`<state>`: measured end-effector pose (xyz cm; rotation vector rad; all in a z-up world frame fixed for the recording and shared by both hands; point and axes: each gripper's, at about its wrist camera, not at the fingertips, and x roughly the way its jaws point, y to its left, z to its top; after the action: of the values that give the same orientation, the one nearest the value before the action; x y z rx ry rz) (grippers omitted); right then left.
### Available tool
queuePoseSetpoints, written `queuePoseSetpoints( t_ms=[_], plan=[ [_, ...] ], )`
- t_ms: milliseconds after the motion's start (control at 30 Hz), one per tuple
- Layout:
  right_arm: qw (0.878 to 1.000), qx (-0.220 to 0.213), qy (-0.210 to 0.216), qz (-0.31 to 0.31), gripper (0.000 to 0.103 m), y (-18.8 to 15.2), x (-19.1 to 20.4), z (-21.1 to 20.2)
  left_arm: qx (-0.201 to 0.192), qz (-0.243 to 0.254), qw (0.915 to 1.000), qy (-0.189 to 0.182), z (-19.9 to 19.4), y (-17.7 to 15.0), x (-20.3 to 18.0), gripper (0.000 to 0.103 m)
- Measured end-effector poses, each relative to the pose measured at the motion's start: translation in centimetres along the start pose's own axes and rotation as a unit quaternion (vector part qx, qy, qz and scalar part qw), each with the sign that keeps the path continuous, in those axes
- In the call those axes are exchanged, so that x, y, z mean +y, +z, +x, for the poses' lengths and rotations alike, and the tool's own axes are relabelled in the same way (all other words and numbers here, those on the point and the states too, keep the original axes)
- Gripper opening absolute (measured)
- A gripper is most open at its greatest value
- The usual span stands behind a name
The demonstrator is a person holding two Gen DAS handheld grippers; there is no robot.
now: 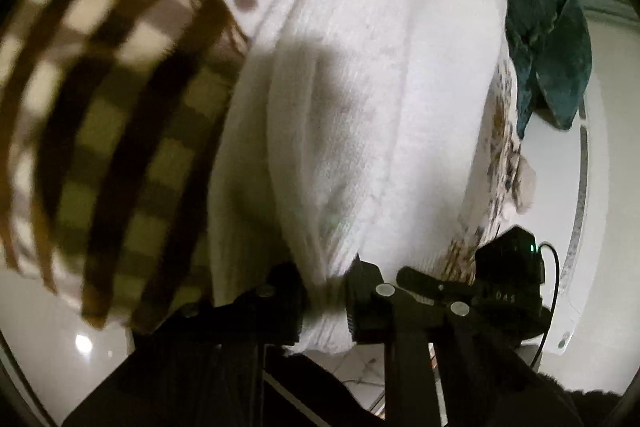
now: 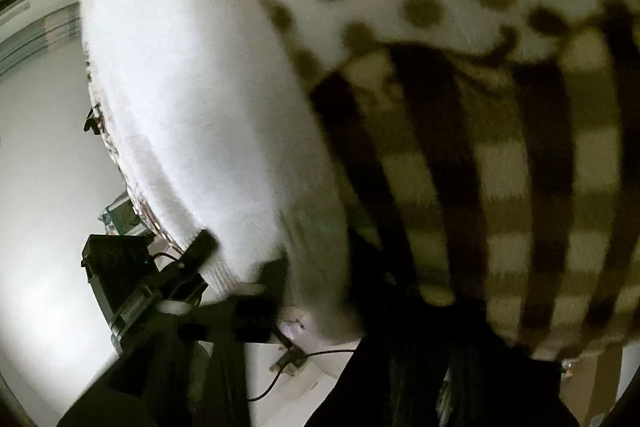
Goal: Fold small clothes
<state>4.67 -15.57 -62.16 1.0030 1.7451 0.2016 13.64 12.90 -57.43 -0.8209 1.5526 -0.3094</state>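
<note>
A patterned blanket (image 1: 100, 115), brown-and-cream checks giving way to dots and floral print, fills the ground beneath my two claws, spread over a white worktop (image 1: 592, 155) whose bare surface shows at the edges. Across it lies the white knitted garment (image 1: 380, 87), a thick ribbed piece running from the top of both views down to my tools; in the right wrist view it (image 2: 192, 99) occupies the left half, with the blanket (image 2: 500, 167) to the right. A dark teal cloth (image 1: 548, 39) sits crumpled beyond the garment's far side, at the blanket's edge. My left claw (image 1: 326, 307) is drawn in tight, pinching the near hem of the white garment, which bunches between its black fingers (image 1: 368, 303). My right claw (image 2: 316, 287) is likewise narrowed down on the same hem, the knit gathered between its blurred fingers. The other tool's black body (image 2: 120, 263) shows just beside it, and a thin black cable (image 1: 554, 291) loops nearby.
</note>
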Motion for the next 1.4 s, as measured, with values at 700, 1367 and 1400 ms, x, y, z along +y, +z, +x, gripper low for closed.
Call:
queuePoseSetpoints(
  t_ms=[700,1367,1400],
  plan=[
    [0.993,-0.072,0.052,-0.077,0.011,5.6,13.1,-12.8,-0.041,0.029,0.9978,-0.043,-6.5,8.5,-9.3,0.013],
    [0.991,-0.124,-0.038,-0.04,0.011,18.5,13.2,-13.1,-0.076,0.004,0.9955,-0.056,-4.3,15.5,-10.7,0.065],
    [0.991,-0.122,-0.043,-0.045,0.011,18.6,13.3,-13.0,-0.08,-0.012,0.9951,-0.058,-4.7,14.3,-9.8,0.065]
  ],
)
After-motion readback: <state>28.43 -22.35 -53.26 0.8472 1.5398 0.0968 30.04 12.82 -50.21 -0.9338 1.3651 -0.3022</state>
